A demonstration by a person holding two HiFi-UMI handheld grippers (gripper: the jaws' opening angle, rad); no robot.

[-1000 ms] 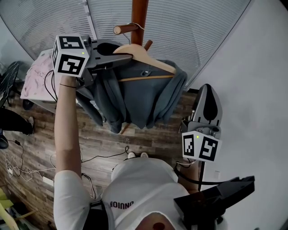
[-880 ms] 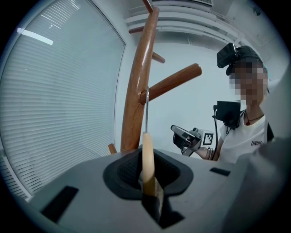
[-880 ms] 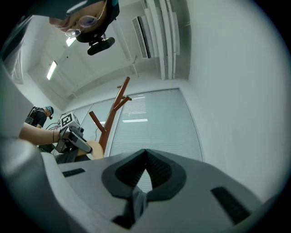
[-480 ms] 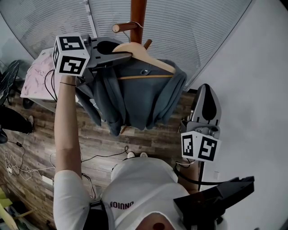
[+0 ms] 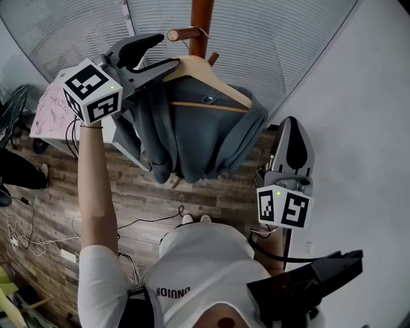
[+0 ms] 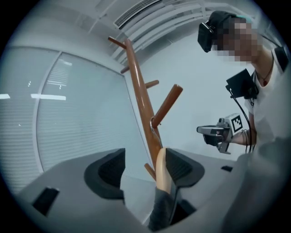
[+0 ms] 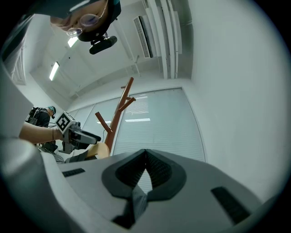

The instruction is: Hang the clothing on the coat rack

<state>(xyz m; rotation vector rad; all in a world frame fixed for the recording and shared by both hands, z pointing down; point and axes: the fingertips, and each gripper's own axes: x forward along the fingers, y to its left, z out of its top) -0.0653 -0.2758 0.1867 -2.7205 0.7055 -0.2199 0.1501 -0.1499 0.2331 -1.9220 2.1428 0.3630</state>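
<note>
The grey jacket hangs on a wooden hanger, close against the pole of the rack. In the left gripper view the hanger's wire hook sits at the foot of a peg, where the peg meets the pole. The left gripper is raised at the hanger's end. Its jaws stand wide apart around the wood, which lies against one pad and clear of the other. The right gripper hangs low and well apart from the jacket, near the wall. Its jaws are closed tip to tip, with nothing between them.
</note>
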